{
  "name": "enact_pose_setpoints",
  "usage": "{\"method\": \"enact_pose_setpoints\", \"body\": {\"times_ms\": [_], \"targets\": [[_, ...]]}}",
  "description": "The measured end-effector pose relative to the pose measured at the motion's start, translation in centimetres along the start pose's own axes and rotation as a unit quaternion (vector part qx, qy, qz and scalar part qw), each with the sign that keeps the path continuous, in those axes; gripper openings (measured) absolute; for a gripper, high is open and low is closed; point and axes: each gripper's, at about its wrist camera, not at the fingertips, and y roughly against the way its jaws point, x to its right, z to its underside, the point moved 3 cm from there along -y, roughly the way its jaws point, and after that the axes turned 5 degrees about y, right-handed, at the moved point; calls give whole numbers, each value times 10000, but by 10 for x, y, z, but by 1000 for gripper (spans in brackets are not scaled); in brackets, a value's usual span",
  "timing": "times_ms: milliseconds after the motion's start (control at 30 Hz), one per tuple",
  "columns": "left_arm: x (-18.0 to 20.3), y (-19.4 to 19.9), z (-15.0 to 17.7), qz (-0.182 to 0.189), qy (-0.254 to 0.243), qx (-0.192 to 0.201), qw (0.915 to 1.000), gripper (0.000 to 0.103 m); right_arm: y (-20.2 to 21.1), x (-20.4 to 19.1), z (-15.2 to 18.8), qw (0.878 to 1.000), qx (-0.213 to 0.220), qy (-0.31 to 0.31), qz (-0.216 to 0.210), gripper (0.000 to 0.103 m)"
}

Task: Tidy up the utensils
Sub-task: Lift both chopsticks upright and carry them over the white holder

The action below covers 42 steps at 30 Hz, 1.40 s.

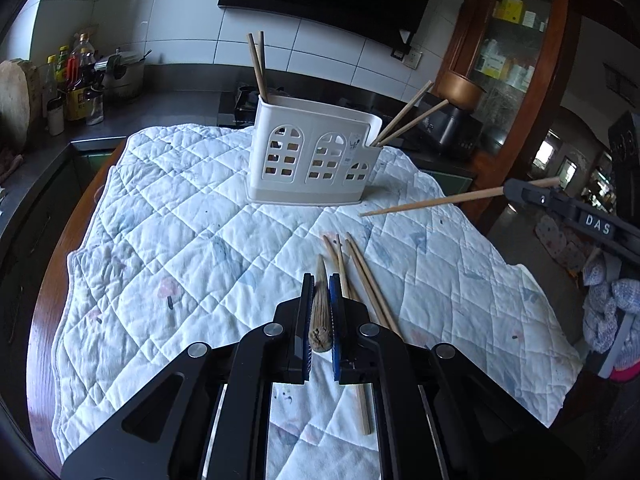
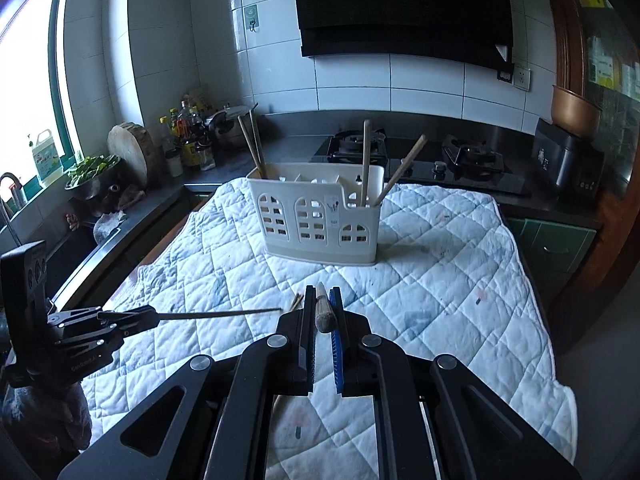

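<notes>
A: Left wrist view. The left gripper (image 1: 320,300) has its jaws clamped on one tapered wooden chopstick (image 1: 321,304), which points forward above the white quilted cloth (image 1: 168,216). Four loose wooden chopsticks (image 1: 362,276) lie on the cloth just right of the jaws. The cream plastic utensil caddy with arched cut-outs (image 1: 312,156) stands upright further back, with two chopsticks in its left end and two in its right.

B: And the other tool?

A: The right gripper (image 1: 516,191) enters at the right edge, closed on a second wooden chopstick (image 1: 432,202) that is held roughly level, tip towards the caddy.

B: Right wrist view?

A: The right gripper (image 2: 322,304) is seen gripping its chopstick (image 2: 323,308) end-on; the left gripper (image 2: 148,315) sits low at left with its stick (image 2: 220,314) level over the cloth (image 2: 440,280). The caddy (image 2: 320,216) is dead ahead.

B: Advice for the insertion?

A: Judgement only: tip each stick towards vertical, narrow end down, line it up above an open compartment, then lower before letting go. One at a time, so the two sticks do not cross.

B: View differences?

A: Only the right view shows the caddy's inner dividers; only the left shows the loose sticks in full.
</notes>
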Motion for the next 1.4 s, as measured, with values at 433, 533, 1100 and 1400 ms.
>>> {"method": "enact_pose_setpoints", "body": {"times_ms": [433, 533, 1100, 1400], "targets": [[-6, -19, -40, 56, -145, -157, 9998, 6, 8, 12, -91, 9980, 56, 491, 383, 7], [-3, -18, -47, 78, -200, -110, 9997, 6, 6, 12, -100, 9971, 28, 577, 489, 7], [22, 22, -138, 37, -665, 658, 9956, 6, -48, 20, -130, 9928, -716, 750, 604, 7], [36, 31, -213, -50, -727, 1259, 9894, 6, -90, 27, -128, 9901, -1093, 715, 512, 7]]}}
